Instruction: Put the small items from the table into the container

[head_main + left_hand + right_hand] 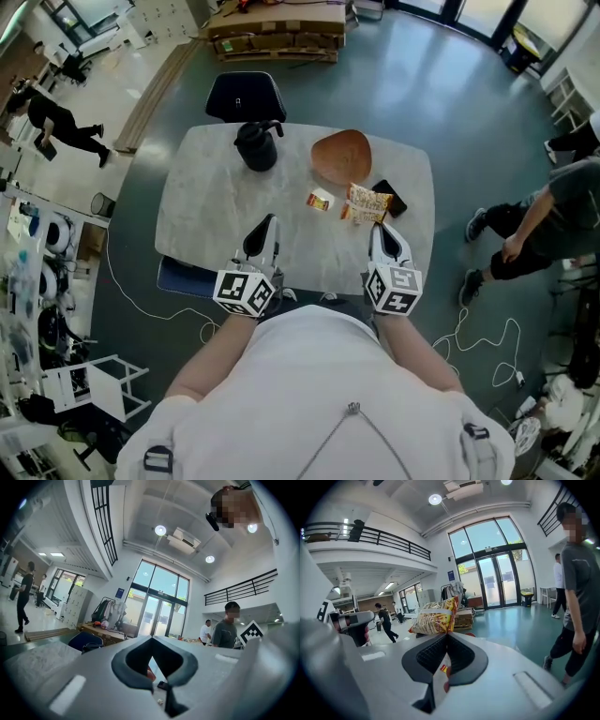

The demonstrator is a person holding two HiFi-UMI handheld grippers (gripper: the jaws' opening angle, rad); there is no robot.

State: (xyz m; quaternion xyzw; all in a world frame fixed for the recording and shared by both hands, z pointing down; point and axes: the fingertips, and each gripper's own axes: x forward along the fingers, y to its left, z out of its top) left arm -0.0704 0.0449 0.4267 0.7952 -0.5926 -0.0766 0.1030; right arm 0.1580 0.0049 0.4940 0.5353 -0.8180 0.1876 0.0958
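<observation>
You are holding left gripper (265, 225) over table's near edge, below-left of wooden bowl (342, 157), fingers pressing together, nothing between. Black jug (256, 147) is standing left of bowl. Small snack packet (320, 199) is lying just below bowl. Your right gripper (379, 230) is pinching edge of yellow snack bag (435, 617), bag showing below-right of bowl, black phone (392, 199) lying beside it.

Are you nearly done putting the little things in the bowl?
Only just starting. The brown wooden bowl looks empty. The right gripper is shut on the yellow snack bag. The small orange-and-white packet and the flat black item lie on the grey table. The left gripper is shut, holding nothing.
</observation>
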